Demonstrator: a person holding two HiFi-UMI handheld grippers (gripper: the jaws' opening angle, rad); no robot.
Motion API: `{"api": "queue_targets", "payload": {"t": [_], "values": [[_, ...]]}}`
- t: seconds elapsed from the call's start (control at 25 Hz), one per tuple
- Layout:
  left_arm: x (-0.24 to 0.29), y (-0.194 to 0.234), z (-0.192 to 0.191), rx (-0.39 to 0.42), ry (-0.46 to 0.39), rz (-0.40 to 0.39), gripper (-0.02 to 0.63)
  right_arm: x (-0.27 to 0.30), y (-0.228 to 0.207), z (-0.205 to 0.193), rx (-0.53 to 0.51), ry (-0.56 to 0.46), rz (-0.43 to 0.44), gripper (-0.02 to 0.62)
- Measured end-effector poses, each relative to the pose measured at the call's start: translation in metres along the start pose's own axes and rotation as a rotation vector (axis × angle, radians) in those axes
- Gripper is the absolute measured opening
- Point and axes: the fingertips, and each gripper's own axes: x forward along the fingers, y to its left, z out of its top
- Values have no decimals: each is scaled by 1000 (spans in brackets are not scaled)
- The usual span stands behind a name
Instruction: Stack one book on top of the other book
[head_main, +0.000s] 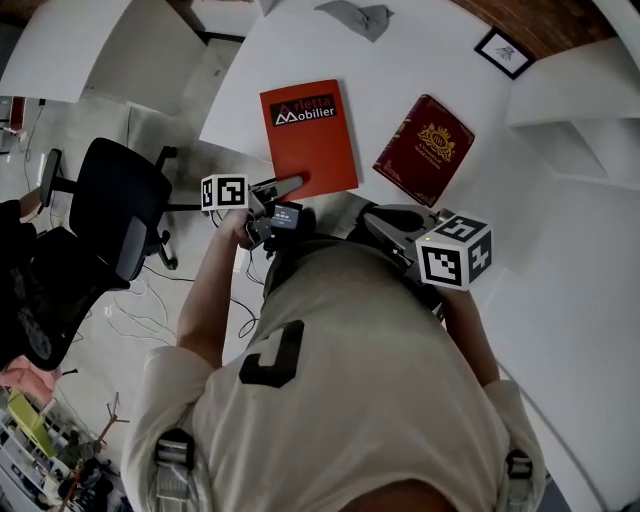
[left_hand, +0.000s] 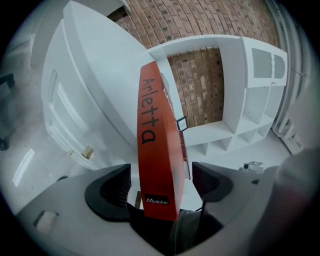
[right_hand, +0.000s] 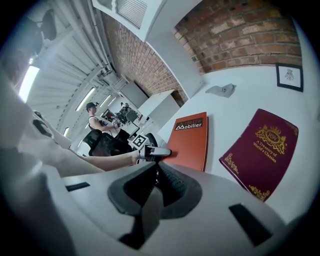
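An orange book (head_main: 308, 135) marked "Arletta Mobilier" lies flat on the white table (head_main: 420, 60). To its right, a little apart, lies a maroon book (head_main: 424, 148) with gold print. My left gripper (head_main: 293, 184) is at the orange book's near edge. In the left gripper view the orange book (left_hand: 156, 145) runs edge-on between the open jaws of that gripper (left_hand: 161, 176), with a gap on each side. My right gripper (head_main: 378, 220) hovers shut and empty at the table's near edge, short of the maroon book (right_hand: 260, 150).
A black office chair (head_main: 115, 205) stands on the floor to the left. A grey cloth (head_main: 358, 17) and a small framed picture (head_main: 503, 52) lie at the table's far side. White shelving (left_hand: 240, 125) stands against a brick wall beyond.
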Motion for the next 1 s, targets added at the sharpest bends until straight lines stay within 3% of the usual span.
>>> {"api": "queue_targets", "payload": {"t": [0.08, 0.28, 0.6, 1.0], "values": [[1, 4, 1, -5, 4, -3, 368, 2, 2, -1, 0, -2, -9, 11], [-3, 3, -1, -47, 8, -47, 214, 7, 12, -4, 0, -4, -23, 11], [-4, 3, -6, -137, 2, -85, 193, 9, 17, -5, 1, -28, -34, 11], [-26, 6, -12, -138, -13, -68, 187, 10, 25, -6, -8, -47, -50, 11]]}}
